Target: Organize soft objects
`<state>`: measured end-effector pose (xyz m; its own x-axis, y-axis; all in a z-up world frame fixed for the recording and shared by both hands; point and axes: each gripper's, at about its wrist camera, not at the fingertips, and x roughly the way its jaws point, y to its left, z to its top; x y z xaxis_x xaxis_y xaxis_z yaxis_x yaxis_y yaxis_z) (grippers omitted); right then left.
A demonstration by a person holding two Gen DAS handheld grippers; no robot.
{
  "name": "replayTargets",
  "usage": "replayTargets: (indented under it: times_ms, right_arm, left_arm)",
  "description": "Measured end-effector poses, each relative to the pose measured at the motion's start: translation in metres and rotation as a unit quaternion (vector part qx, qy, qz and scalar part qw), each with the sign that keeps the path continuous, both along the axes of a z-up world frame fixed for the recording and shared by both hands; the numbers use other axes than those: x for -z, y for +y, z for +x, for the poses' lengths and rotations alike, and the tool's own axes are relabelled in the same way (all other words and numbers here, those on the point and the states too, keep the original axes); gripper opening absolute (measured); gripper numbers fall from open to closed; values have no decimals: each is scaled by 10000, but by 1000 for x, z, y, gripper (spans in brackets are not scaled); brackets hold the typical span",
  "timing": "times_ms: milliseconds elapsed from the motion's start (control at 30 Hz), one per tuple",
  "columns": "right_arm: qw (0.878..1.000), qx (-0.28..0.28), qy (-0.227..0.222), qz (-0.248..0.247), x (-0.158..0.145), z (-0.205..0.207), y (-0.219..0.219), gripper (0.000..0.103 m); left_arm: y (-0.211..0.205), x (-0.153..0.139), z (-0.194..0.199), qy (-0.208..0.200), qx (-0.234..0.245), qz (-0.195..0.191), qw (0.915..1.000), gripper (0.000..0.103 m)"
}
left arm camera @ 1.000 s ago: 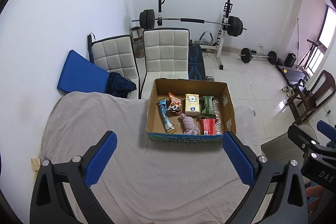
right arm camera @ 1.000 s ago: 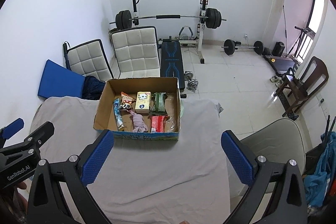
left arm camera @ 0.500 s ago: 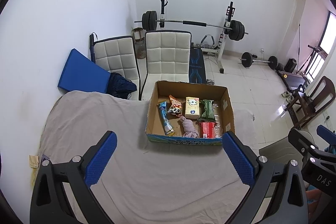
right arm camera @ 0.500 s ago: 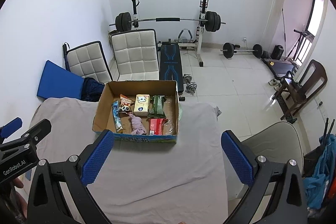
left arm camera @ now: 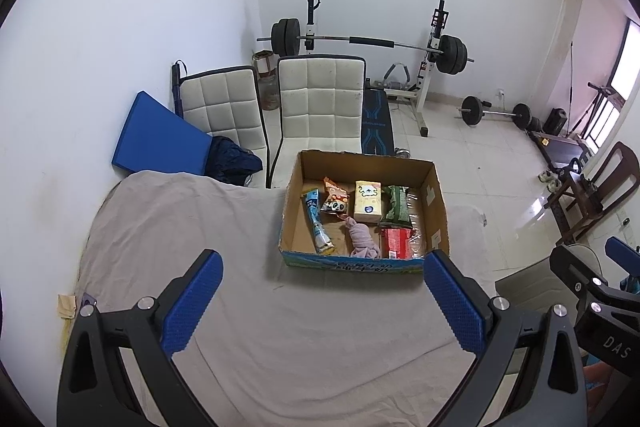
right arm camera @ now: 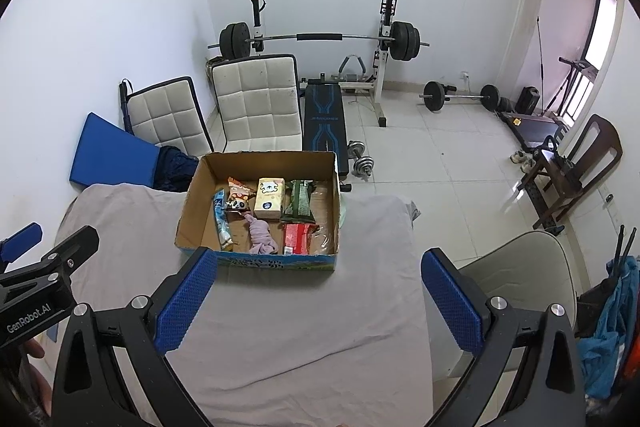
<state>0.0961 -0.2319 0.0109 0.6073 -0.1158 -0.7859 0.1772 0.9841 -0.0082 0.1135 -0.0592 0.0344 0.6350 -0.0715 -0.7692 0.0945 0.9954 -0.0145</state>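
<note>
An open cardboard box (left arm camera: 436, 203) (right arm camera: 192, 203) stands at the far edge of a table under a grey cloth (left arm camera: 248, 307) (right arm camera: 304, 319). In it lie a pink cloth (left arm camera: 362, 237) (right arm camera: 262, 233), a yellow tissue pack (left arm camera: 367, 201) (right arm camera: 270, 198), a green pack (left arm camera: 396, 205) (right arm camera: 298, 203), a red pack (left arm camera: 394, 243) (right arm camera: 295, 239), a blue tube (left arm camera: 316, 221) (right arm camera: 221, 219) and a panda snack bag (left arm camera: 334, 199) (right arm camera: 239, 197). My left gripper (left arm camera: 322, 307) and right gripper (right arm camera: 318, 303) are both open and empty, held high above the near cloth.
Two white padded chairs (left arm camera: 320, 103) (right arm camera: 260, 103) and a blue mat (left arm camera: 154, 139) stand behind the table. A barbell rack (left arm camera: 368, 43) and weight bench (right arm camera: 322, 119) are by the far wall. A grey chair (right arm camera: 516, 275) is at the table's right.
Both grippers have pulled slightly back and up, so the box sits a little farther away. Both stay open and empty.
</note>
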Motion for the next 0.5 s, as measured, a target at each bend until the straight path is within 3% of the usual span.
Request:
replayTargets:
  times_ms: [500]
  right_arm:
    - [10000,32,-53,-20,-3,-6,2,103]
  left_arm:
    - [0,2,-3,-24,0,49,10000,103]
